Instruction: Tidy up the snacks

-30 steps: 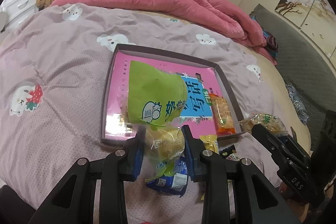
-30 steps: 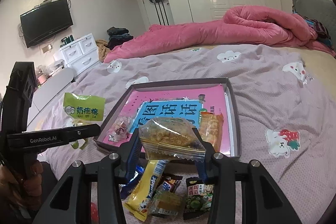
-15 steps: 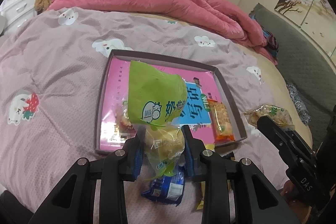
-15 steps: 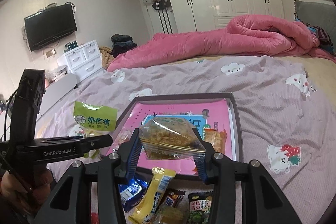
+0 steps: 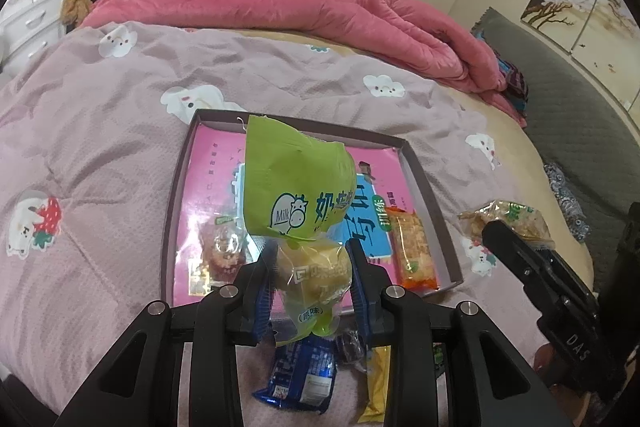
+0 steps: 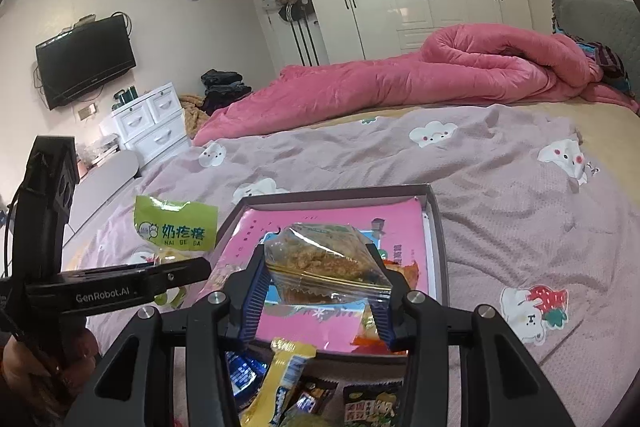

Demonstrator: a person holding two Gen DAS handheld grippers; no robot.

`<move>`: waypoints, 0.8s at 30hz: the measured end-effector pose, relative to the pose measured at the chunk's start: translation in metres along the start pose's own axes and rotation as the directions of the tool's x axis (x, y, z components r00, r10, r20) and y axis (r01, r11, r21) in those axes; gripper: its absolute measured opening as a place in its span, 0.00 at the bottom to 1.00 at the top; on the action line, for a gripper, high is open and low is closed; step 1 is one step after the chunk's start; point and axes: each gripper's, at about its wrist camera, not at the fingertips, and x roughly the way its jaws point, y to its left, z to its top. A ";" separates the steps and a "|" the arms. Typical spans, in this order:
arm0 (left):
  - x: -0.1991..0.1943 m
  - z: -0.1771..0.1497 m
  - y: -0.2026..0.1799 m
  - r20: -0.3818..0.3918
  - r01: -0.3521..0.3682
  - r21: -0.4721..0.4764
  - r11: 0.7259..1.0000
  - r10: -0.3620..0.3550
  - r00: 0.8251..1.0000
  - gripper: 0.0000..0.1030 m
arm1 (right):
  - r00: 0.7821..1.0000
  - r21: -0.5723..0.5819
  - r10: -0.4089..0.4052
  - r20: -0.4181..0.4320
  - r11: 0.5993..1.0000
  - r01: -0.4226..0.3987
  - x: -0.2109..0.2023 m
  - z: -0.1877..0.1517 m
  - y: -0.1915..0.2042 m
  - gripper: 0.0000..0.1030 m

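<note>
Loose snack packets [image 5: 298, 377] lie nearest on the bed [image 5: 100, 131]. Left gripper [image 5: 312, 281] fingers clamp a green milk-bun bag [image 5: 296, 187]; right gripper [image 6: 320, 289] fingers clamp a clear cracker packet [image 6: 324, 267], both raised over the near edge of the tray [image 5: 424, 183]. Pink quilt [image 5: 280, 3] beyond.

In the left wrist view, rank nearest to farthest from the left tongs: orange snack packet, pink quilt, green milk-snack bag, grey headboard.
1. green milk-snack bag: clamped in the left tongs.
2. orange snack packet: in the tray, right side.
3. pink quilt and grey headboard: both far; too close to call.
</note>
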 end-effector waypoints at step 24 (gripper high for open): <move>0.050 0.006 0.003 -0.075 -0.009 -0.011 1.000 0.008 0.997 0.33 | 0.996 0.016 0.019 -0.082 1.000 -0.018 0.044 0.011 -0.028 0.45</move>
